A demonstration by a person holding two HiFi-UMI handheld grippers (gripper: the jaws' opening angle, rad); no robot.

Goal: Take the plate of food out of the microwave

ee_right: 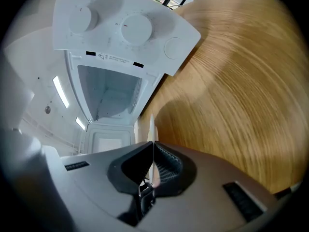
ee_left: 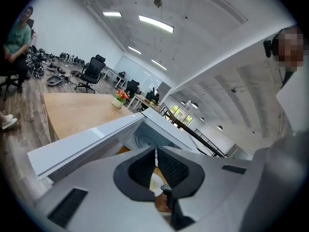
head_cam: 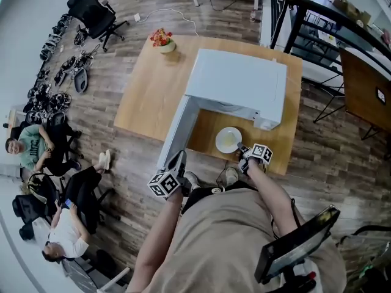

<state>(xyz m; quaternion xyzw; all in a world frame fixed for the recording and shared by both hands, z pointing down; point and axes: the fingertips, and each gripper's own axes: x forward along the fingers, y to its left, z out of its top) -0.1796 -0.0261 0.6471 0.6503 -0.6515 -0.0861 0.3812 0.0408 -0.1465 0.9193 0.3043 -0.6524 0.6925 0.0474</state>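
An open-plan office or lab workspace: a wide wood-plank floor [head_cam: 137, 163], black swivel office chairs [head_cam: 91, 11], black-framed desks [head_cam: 317, 23] along one side, seated people [head_cam: 27, 148] by the wall beside a heap of gear [head_cam: 58, 72], long ceiling strip lights [ee_left: 155, 23], and a white microwave [head_cam: 241, 81] on a wooden table [head_cam: 146, 96]

Plate [head_cam: 228, 140] on table [head_cam: 146, 96], just before microwave [head_cam: 238, 81]
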